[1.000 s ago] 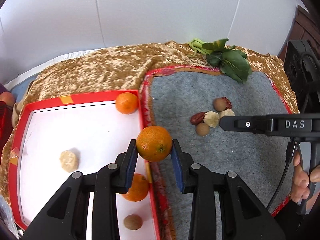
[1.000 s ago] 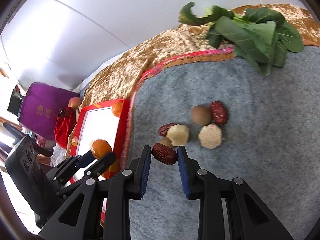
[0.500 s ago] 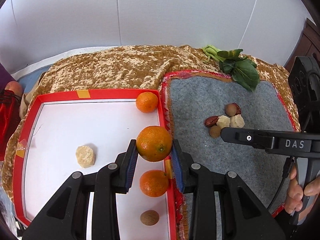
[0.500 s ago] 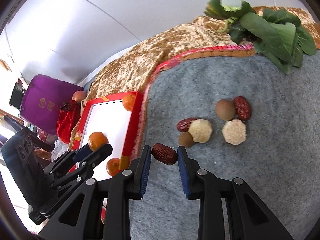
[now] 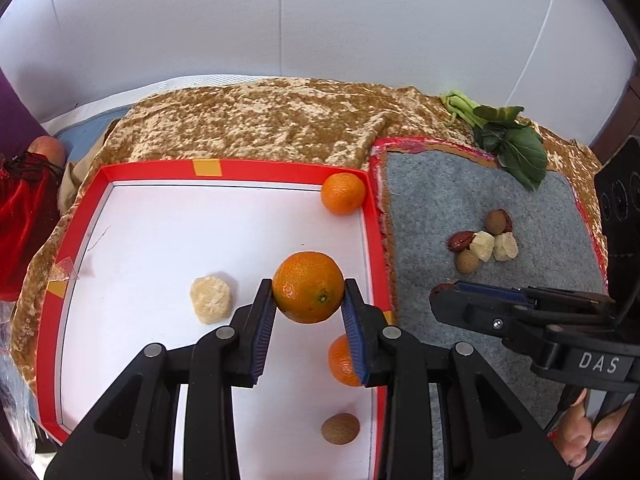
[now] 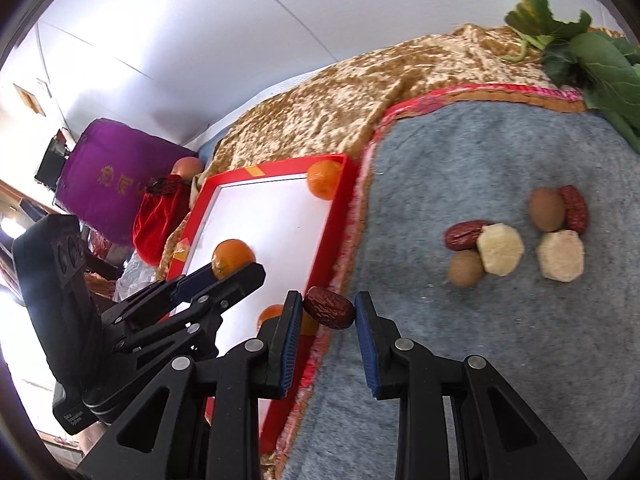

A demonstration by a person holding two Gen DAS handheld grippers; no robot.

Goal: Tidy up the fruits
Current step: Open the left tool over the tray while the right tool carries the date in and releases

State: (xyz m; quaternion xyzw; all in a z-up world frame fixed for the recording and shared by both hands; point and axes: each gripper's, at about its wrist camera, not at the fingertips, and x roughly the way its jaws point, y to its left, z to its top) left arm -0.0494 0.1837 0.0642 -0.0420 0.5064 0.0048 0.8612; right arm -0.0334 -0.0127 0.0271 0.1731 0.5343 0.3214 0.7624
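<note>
Fingers of the left gripper (image 5: 308, 300) clench an orange (image 5: 308, 287) at its widest, lifted clear above the tray (image 5: 224, 168), likely to join the two oranges there. Right gripper (image 6: 329, 312) pinches a date (image 6: 329, 312) endwise between its tips, apparently off the mat (image 6: 520, 340); the remaining pile lies well ahead, to their right.

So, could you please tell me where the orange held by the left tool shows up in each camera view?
Left wrist view: orange at centre, clamped between the left tool's pads, above the tray.
Right wrist view: same orange at left of centre, at that tool's tip.
Shared landmark: the red-rimmed tray.
</note>
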